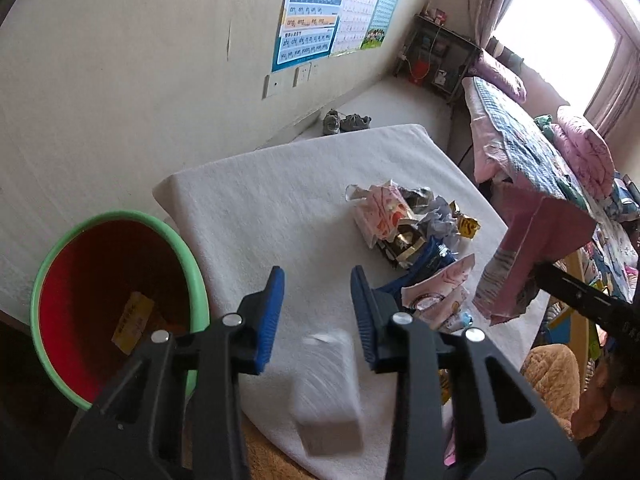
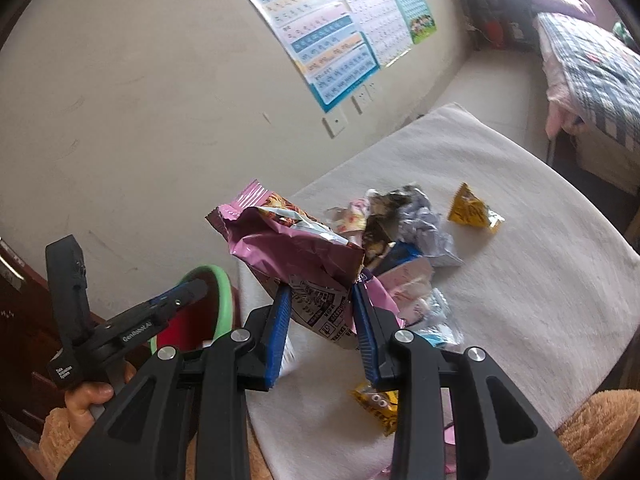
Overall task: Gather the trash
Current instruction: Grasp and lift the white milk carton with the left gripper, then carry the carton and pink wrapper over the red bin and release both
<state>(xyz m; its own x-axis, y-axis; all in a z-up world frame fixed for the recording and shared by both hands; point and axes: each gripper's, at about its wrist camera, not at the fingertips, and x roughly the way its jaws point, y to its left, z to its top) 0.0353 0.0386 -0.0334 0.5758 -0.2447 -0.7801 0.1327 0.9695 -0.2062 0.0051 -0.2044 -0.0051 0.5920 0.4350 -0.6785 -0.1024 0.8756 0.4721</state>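
A red bin with a green rim (image 1: 120, 288) stands left of a white-covered table (image 1: 260, 208). A pile of wrappers (image 1: 408, 232) lies on the table. My left gripper (image 1: 318, 292) is open and empty above the table's near edge; a blurred white packet (image 1: 326, 388) shows below it. My right gripper (image 2: 320, 308) is shut on a pink snack bag (image 2: 296, 248) and holds it above the table. The bag also shows in the left wrist view (image 1: 532, 248). The bin's rim (image 2: 224, 292) shows in the right wrist view, with the left gripper (image 2: 176, 300) over it.
A yellow wrapper (image 2: 472, 208) lies apart on the table, another (image 2: 376, 404) near its front edge. A bed (image 1: 540, 148) stands on the right, shoes (image 1: 344, 122) on the floor by the wall, posters (image 1: 320, 12) above. A brown plush surface (image 1: 556, 380) lies near.
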